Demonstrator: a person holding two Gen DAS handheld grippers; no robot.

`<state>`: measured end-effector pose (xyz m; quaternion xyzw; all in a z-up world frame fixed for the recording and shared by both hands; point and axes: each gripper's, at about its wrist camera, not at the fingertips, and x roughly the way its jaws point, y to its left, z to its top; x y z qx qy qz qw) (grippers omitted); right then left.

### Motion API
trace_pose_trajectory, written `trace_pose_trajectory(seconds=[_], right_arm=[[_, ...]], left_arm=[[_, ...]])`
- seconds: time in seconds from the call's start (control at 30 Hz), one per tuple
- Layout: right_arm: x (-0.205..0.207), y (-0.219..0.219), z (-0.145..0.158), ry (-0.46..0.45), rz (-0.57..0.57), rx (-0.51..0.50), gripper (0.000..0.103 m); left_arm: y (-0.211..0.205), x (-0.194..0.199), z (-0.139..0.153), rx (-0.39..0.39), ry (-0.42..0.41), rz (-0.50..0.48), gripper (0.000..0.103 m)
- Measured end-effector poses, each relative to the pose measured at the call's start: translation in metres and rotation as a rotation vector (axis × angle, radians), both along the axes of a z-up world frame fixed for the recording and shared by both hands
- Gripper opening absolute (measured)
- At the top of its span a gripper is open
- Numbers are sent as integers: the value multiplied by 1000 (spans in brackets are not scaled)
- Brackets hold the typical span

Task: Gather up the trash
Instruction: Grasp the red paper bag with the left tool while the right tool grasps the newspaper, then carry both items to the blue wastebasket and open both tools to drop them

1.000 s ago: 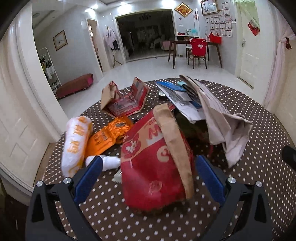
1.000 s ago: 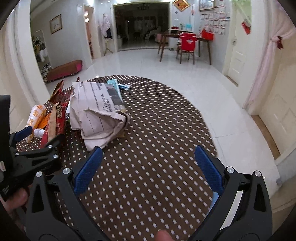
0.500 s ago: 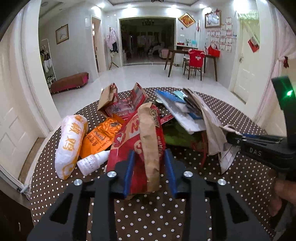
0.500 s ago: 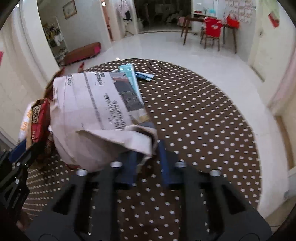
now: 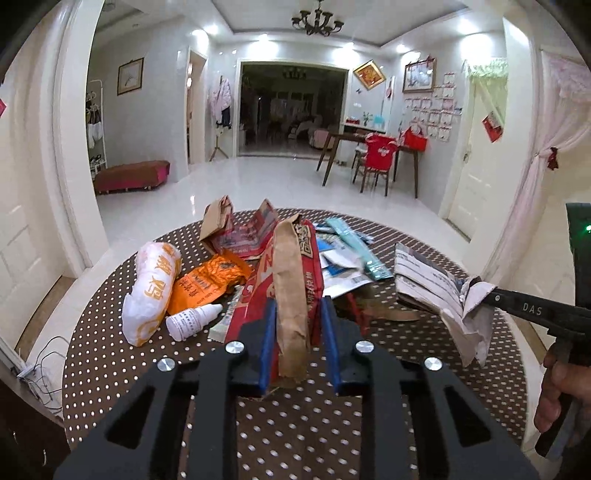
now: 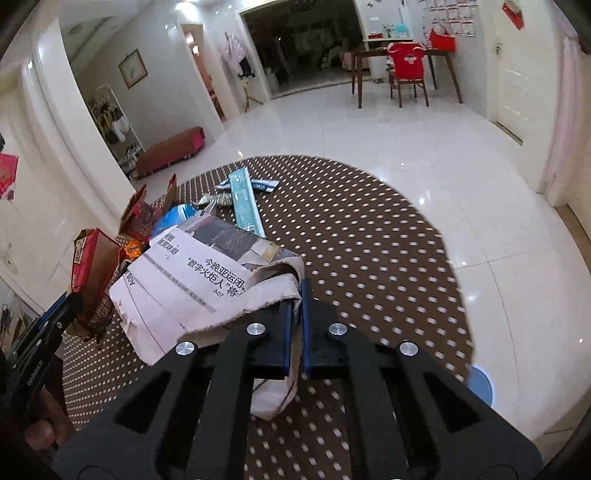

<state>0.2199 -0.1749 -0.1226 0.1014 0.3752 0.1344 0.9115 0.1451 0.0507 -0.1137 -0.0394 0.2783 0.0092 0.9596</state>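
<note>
A chandelier hangs top centre; white tiled floor, wooden table and red chair right of centre.

The left gripper points forward and somewhat downward, its two blue-padded fingers drawn in close, pressing from both sides on the red and brown paper bag between them. At about 4 o'clock in the left wrist view, a hand wraps the handle of the other tool (only fingers show). The right gripper tilts down more steeply, its jaws nearly touching, pinching a fold of newspaper. In the right wrist view the left tool's black body sits at 8 o'clock.
</note>
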Motion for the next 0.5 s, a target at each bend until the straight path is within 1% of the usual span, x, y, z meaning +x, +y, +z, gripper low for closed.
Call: trace_pose_trajectory(seconds=[0.1,0.27,0.4,0.5], right_arm=[[-10,-10,8,-22,-16,2,5],[-25,-40,23,-58,-54,19,5],[-38,-68,34,-82,-98,15,5],[-51,-103,39,-94,-162,0,5]], left_arm=[[-6,-10,10,-11,-28,-20,23],[-25,-22,25,-30,-64,-76,23],[-52,-24,32,-53,-77,-148,23],[-79,-23,33,-75,-70,-218,23]])
